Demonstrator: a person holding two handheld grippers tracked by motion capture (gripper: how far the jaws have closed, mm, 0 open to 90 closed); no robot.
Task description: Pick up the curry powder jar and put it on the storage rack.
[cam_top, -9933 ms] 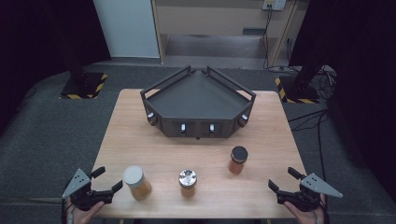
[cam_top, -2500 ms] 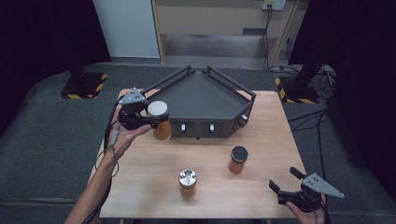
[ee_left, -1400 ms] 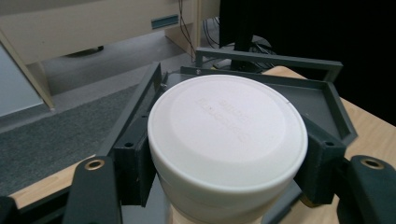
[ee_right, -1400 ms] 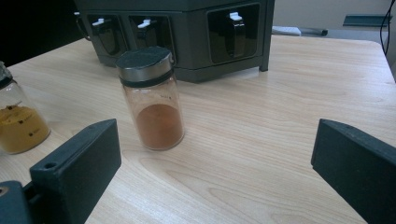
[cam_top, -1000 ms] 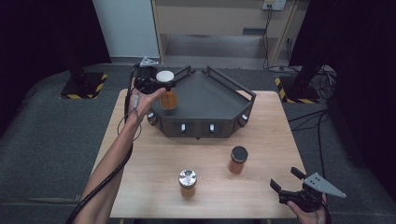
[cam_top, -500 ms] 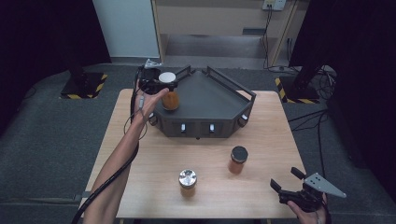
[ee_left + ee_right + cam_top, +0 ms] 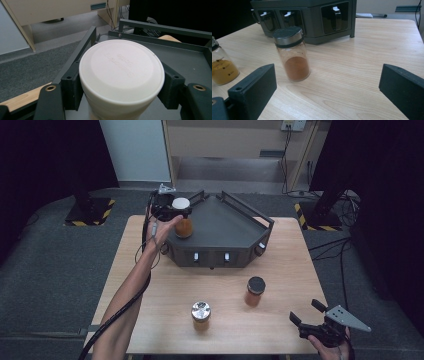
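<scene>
My left gripper [image 7: 172, 209] is shut on a white-lidded jar [image 7: 182, 217] of orange spice, held over the left rear part of the dark grey rack [image 7: 225, 227]. In the left gripper view the jar's white lid [image 7: 121, 71] sits between both pads [image 7: 71, 87], with the rack's rail behind it. My right gripper [image 7: 312, 316] stands open at the table's front right corner. A black-lidded jar [image 7: 255, 291] of red-brown powder [image 7: 294, 55] stands ahead of it. A silver-lidded jar [image 7: 201, 315] of yellow powder [image 7: 220, 66] stands at front centre.
The wooden table [image 7: 150, 285] has bare room on its left and right sides. The rack has raised rails and small drawers on its front face [image 7: 299, 17]. Beyond the table are a grey floor, a beige cabinet [image 7: 235, 140] and cables.
The left gripper carried the white-lidded jar from the table's front left up to the rack, lowering it slightly in the last half second. The right gripper stayed put.
</scene>
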